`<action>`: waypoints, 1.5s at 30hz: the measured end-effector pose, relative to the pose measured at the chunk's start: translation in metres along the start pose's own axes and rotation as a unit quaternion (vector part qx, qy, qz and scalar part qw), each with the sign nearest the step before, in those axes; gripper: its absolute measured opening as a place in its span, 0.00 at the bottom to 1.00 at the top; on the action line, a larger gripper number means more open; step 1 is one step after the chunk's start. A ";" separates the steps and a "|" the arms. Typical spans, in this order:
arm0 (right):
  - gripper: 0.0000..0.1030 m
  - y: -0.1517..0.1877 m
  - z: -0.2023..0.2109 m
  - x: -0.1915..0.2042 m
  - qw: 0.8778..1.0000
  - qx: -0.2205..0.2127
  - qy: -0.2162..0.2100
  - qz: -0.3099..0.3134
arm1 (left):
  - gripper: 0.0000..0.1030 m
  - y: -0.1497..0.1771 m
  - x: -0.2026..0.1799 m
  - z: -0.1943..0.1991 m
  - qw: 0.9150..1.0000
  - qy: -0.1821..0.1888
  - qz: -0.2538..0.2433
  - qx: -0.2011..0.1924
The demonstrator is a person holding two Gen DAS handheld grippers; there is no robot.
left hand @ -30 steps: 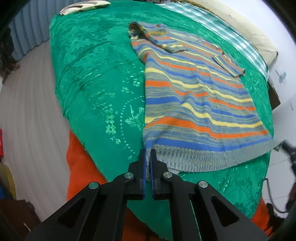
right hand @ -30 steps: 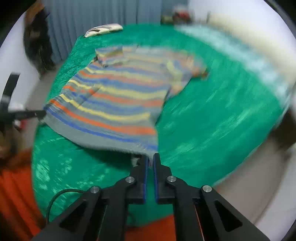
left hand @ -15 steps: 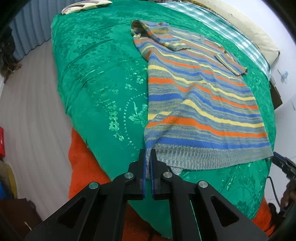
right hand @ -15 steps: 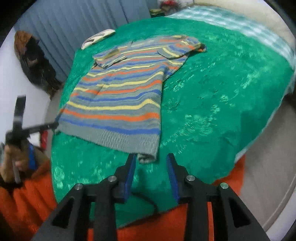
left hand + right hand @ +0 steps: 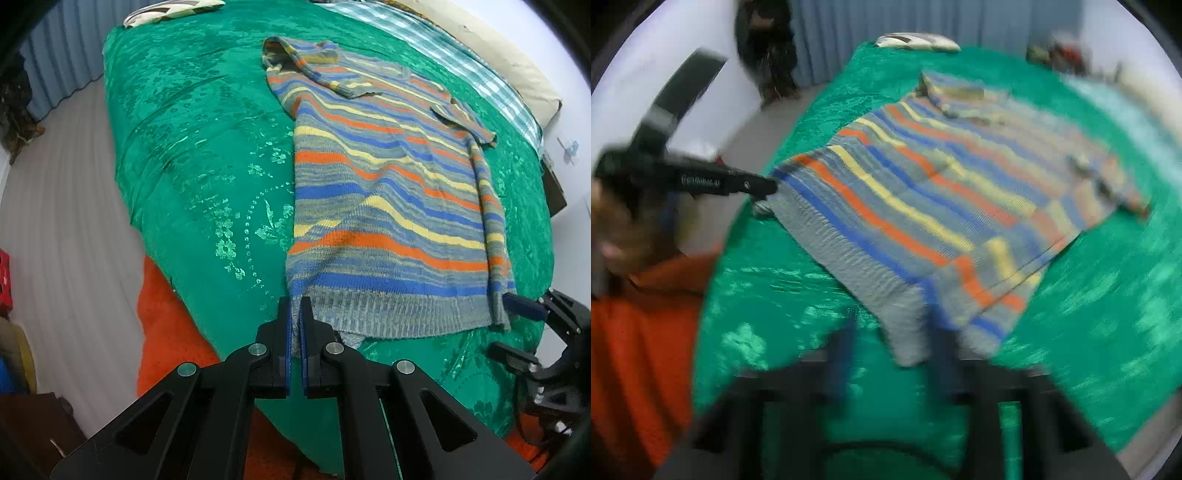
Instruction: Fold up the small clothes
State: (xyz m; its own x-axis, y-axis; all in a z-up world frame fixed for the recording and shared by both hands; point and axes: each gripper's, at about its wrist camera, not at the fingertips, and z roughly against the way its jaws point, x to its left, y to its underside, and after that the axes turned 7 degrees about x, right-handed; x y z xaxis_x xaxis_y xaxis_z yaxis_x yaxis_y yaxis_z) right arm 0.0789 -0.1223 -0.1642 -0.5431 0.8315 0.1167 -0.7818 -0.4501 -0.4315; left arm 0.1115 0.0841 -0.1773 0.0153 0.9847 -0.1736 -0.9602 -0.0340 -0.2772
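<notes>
My left gripper [image 5: 294, 314] is clamped on the near left hem corner of the striped sweater [image 5: 388, 192], the ribbed grey edge pinched flat between its blue pads. It points steeply down over the near edge of the bed [image 5: 192, 155].

My right gripper [image 5: 890, 343] has just been opening, and its jaws now stand apart. In its own view, which is badly blurred, the other hem corner of the sweater lies between the two fingers, reaching down toward the camera, but the pads do not press on it. From the left wrist view I see the same gripper at the far right, its blue pad just beside the hem's right corner; I cannot tell whether it touches.

The sweater lies flat on the green bedspread [image 5: 221, 122], hem toward the near edge of the bed, neck toward the far end. It carries orange, yellow and blue stripes on grey. Both sleeves are folded in over the body: one lies across the chest near the collar, the other runs down the right side as a long strip reaching the hem. The cloth ripples slightly above the corner I hold.

An orange blanket [image 5: 173, 325] shows under the bedspread at the near edge of the bed. A checked cloth [image 5: 443, 55] and a pale pillow [image 5: 517, 70] lie along the bed's far right edge, and a patterned cushion [image 5: 173, 7] sits at its far left corner. In the right wrist view the person's hand [image 5: 617, 229] holding the left gripper appears at the left.
</notes>
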 end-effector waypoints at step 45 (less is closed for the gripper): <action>0.03 0.072 0.051 -0.145 0.951 0.058 0.046 -0.301 | 0.23 0.012 0.007 0.019 1.000 -0.019 -0.001 0.002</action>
State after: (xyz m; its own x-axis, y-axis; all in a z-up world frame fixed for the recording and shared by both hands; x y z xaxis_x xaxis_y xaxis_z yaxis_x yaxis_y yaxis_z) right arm 0.0864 -0.2918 -0.1669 0.0388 0.9724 0.2300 -0.9738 0.0884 -0.2096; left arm 0.0949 0.0937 -0.1639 0.0062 0.9905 -0.1375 -0.9612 -0.0321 -0.2741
